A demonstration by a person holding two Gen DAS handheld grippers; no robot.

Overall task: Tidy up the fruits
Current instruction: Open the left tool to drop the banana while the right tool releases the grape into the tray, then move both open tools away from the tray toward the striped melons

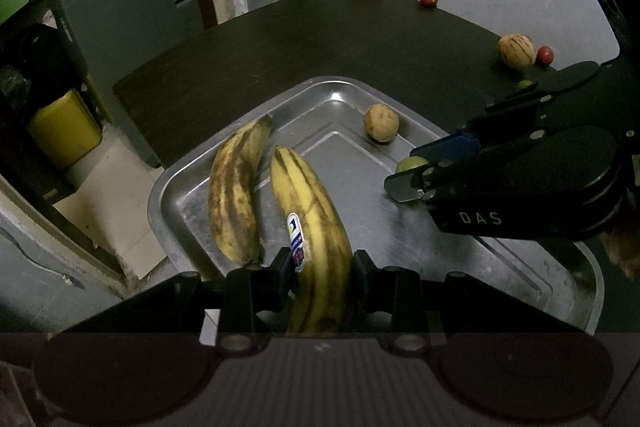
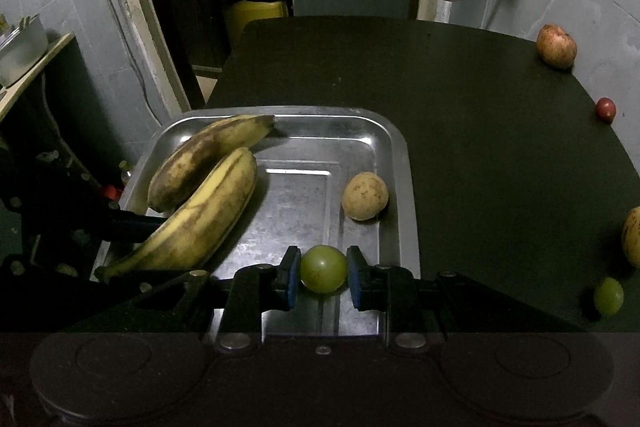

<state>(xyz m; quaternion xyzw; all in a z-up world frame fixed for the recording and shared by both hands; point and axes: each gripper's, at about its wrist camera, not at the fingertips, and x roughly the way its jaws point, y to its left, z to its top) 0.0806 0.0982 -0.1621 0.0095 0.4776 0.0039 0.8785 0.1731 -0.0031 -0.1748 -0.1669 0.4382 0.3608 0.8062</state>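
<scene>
My left gripper [image 1: 322, 263] is shut on a spotted yellow banana [image 1: 312, 223] with a sticker, held over the steel tray [image 1: 520, 267]. A second, browner banana [image 1: 234, 195] lies in the tray beside it. My right gripper [image 2: 323, 275] is shut on a green grape-like fruit [image 2: 323, 269] over the tray's [image 2: 404, 187] near right part. A small tan round fruit [image 2: 365, 195] sits in the tray. In the left wrist view the right gripper [image 1: 404, 171] comes in from the right.
On the dark table [image 2: 480, 131] outside the tray lie a reddish apple [image 2: 556, 46], a small red fruit [image 2: 605, 109], a yellow striped fruit [image 2: 633, 237] and a green fruit [image 2: 608, 295]. Another small red fruit [image 1: 545, 55] shows in the left view. A yellow container [image 1: 64, 133] stands on the floor.
</scene>
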